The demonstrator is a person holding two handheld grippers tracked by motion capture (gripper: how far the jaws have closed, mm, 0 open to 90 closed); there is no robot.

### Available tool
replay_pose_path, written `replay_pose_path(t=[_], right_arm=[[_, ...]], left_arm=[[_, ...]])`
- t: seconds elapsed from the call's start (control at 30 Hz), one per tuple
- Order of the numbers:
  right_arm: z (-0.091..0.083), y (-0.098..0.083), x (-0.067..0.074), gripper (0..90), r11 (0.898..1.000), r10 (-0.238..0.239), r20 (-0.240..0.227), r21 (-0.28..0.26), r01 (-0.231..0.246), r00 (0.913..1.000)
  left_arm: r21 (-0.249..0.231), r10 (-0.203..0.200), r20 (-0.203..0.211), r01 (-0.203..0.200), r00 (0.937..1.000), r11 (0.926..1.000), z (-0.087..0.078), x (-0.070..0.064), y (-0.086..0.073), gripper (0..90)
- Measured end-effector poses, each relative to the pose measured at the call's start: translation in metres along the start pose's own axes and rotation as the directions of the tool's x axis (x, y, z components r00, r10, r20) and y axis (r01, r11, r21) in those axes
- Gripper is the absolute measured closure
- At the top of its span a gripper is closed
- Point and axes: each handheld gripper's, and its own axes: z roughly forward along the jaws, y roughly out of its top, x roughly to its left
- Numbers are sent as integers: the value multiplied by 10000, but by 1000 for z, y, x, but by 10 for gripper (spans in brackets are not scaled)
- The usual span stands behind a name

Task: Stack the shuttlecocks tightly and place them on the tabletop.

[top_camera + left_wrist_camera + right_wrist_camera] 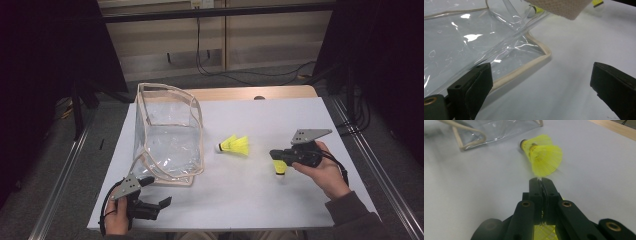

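A clear plastic bag (pixel 167 135) with beige trim stands open at the table's left. Its bottom corner (pixel 544 53) lies just ahead of my left gripper (pixel 156 191), which rests open at the front left corner with nothing between its fingers (pixel 474 85). Two yellow shuttlecocks (pixel 235 145) lie together on their sides in the middle of the table, right of the bag. At the right, my right gripper (pixel 274 154) is shut on the mesh skirt of another yellow shuttlecock (pixel 280 168), which hangs under the jaws. From the right gripper view the lying pair (pixel 541 155) is just beyond the shut fingertips (pixel 535 182), with the bag (pixel 494 130) farther off.
A white sheet (pixel 250 200) covers the table, and a wooden edge (pixel 240 93) shows at the back. Metal rails (pixel 370 165) run along both sides. Cables (pixel 240 75) trail over the floor behind the table.
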Motion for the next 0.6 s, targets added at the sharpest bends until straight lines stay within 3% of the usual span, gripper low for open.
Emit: replay_pose_path(t=[0.17, 0.27, 0.6], right_arm=[[12, -1, -10, 867, 9998, 198, 374, 74, -201, 9991], [14, -3, -11, 864, 9996, 179, 344, 197, -186, 9992], [3, -6, -9, 836, 9996, 219, 132, 180, -221, 9997]], left_arm=[[28, 8, -39, -8, 10000, 10000, 0, 0, 0, 40], [54, 13, -40, -13, 10000, 10000, -1, 1, 0, 40], [58, 14, -64, -14, 10000, 10000, -1, 0, 0, 40]])
